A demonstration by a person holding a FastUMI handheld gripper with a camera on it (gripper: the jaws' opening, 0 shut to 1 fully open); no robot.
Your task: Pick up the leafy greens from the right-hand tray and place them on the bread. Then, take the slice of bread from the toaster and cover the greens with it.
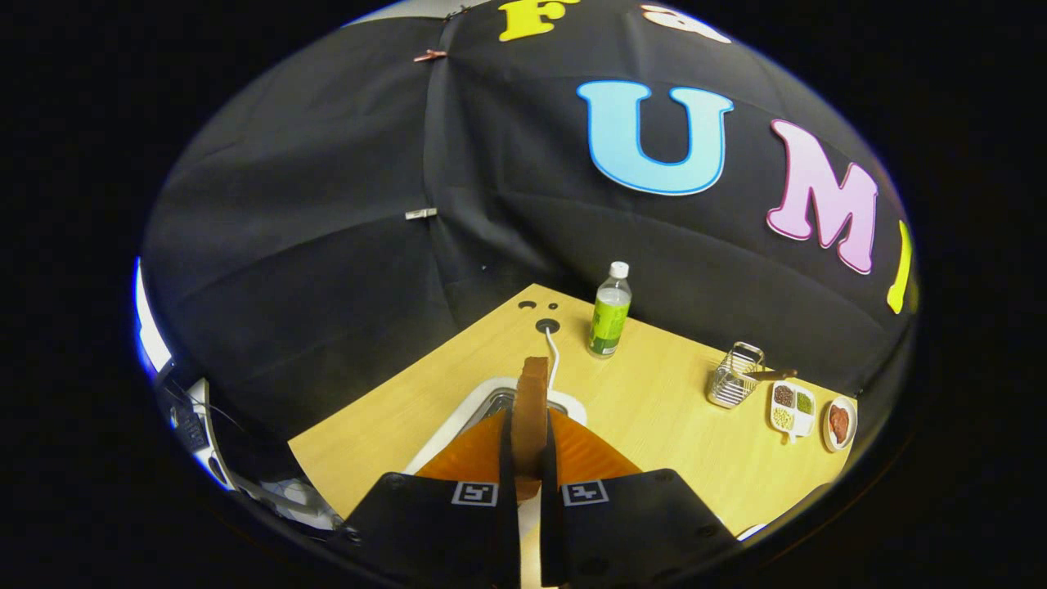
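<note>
Gripper (530, 446) clamped on both faces of an upright bread slice (532, 409), held edge-on just above the white toaster (483, 401) on the wooden table (654, 409). Beyond: green-labelled bottle (610, 311); far right: wire basket (734, 376), divided dish (792, 407), small bowl (840, 423).

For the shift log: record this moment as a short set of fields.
gripper: gripper shut on the bread slice, held upright on edge
below the slice: white toaster, its cable running to a hole in the table
table: light wooden table
beyond the gripper: green-labelled bottle, upright
off to the right: wire basket, divided dish, small plate
</note>
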